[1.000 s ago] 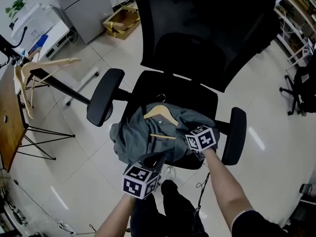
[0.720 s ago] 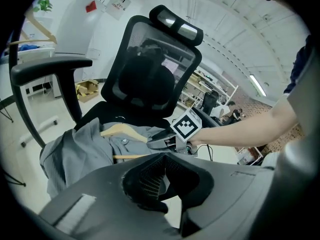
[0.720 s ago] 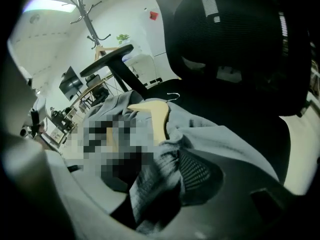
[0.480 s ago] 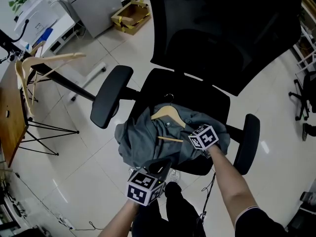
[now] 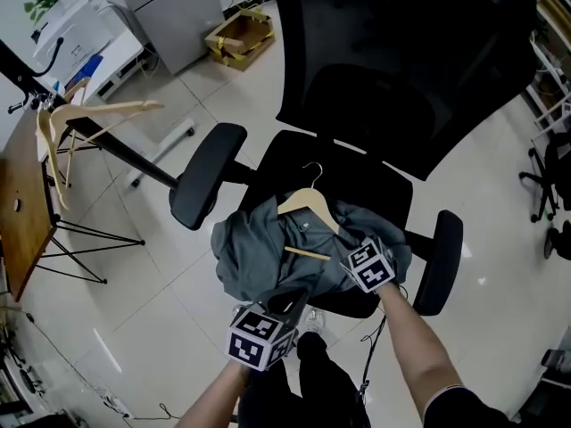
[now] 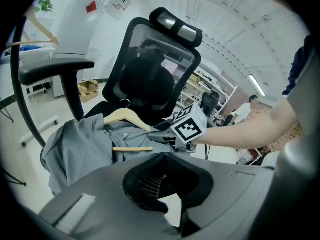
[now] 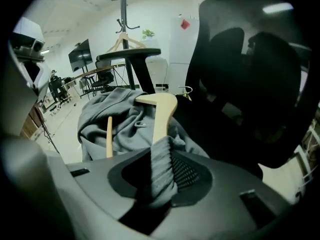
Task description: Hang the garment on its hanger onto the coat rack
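A grey garment (image 5: 259,239) on a wooden hanger (image 5: 308,205) lies crumpled on the seat of a black office chair (image 5: 375,87). My right gripper (image 5: 355,246) is at the hanger's right shoulder. Its jaws have just been closing, and in the right gripper view (image 7: 160,176) a fold of grey cloth over the hanger arm (image 7: 160,109) is pinched between them. My left gripper (image 5: 290,300) hangs just in front of the seat edge, open, with nothing between its jaws (image 6: 165,186). The coat rack (image 5: 116,150), a black pole with bare wooden hangers (image 5: 98,110), stands to the far left.
The chair's armrests (image 5: 207,175) (image 5: 442,261) flank the garment and its tall backrest rises behind. A wooden table (image 5: 18,212) stands at the left edge, with a grey cabinet (image 5: 169,7) and a cardboard box (image 5: 236,29) at the back. Another chair (image 5: 553,185) is at the right.
My right gripper has rolled and closed on the cloth at the hanger's right shoulder. My left gripper has stayed where it was.
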Demonstrator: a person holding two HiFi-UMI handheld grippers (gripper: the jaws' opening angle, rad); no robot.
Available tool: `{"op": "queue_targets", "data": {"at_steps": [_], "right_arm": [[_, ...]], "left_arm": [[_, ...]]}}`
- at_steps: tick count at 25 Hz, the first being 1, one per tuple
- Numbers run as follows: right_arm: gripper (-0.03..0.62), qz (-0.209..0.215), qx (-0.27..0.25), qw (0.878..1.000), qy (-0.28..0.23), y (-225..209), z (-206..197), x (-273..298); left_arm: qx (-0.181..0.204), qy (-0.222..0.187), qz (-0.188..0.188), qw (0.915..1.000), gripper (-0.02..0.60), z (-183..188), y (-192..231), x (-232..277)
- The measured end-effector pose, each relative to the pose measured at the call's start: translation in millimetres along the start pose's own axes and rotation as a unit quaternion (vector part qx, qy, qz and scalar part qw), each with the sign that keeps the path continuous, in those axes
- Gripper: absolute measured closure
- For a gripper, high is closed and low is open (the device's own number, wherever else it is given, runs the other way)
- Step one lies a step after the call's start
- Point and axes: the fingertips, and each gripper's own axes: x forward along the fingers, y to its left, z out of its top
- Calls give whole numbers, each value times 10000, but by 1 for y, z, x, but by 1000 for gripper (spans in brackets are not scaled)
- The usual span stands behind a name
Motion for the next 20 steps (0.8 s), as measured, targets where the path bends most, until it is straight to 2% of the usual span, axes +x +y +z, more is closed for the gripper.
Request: {"op": "queue_targets", "data": {"at_steps": [5,12,16,20], "right_arm": [[474,-537,-455,9955,-628,-3,44,-55],[475,-1227,-1191,9765,-1314,-9,109,-131],[477,-1436,-1755,9636,-1415,-4,126,-163],[480,-1391,-1756,9604,-1658,-2,126,-186]], "left_arm": [[128,-173,-20,9998,575,19,-10,-16],[360,-578,61,9977,575,58,-17,-48],[523,-874,199,9946,575,86,-19,-70],[626,-1098,324,9915,575,102,-22,-86]]}}
